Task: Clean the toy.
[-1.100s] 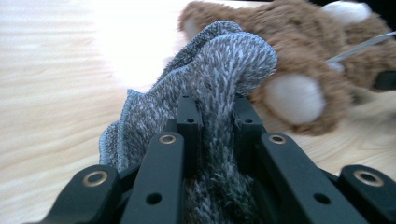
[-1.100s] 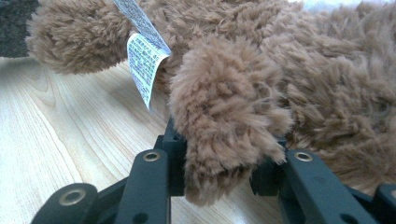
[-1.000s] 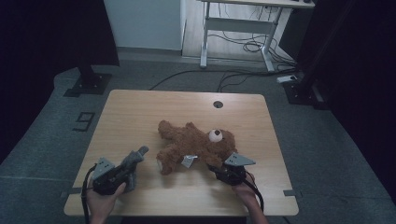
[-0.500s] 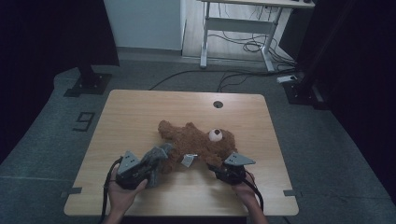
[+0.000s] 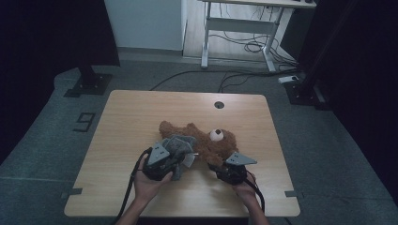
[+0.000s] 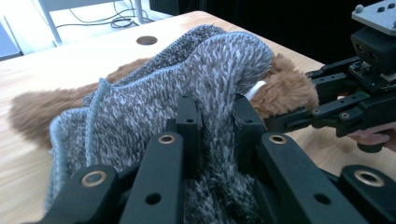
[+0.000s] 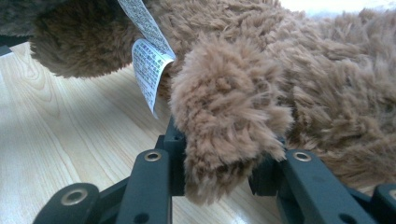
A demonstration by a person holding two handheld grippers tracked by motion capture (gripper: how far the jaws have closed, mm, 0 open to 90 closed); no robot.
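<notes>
Brown plush covers the teddy bear [image 5: 206, 143] lying right of centre on the wooden table [image 5: 126, 122], so the knit can go over it. From above, the left gripper [image 5: 180, 157] carries a grey knitted garment [image 5: 180, 145] onto the bear's left side. Its own view shows the jaws clenched on the knit [image 6: 187, 93]. The right gripper [image 7: 217, 163] pinches a furry limb [image 7: 224, 126], likely anchoring the bear; a white label [image 7: 147, 70] hangs nearby.

One teddy bear [image 5: 206, 140], one grey knit garment [image 5: 180, 146], two claws [image 5: 174, 157] [image 5: 217, 169]
</notes>
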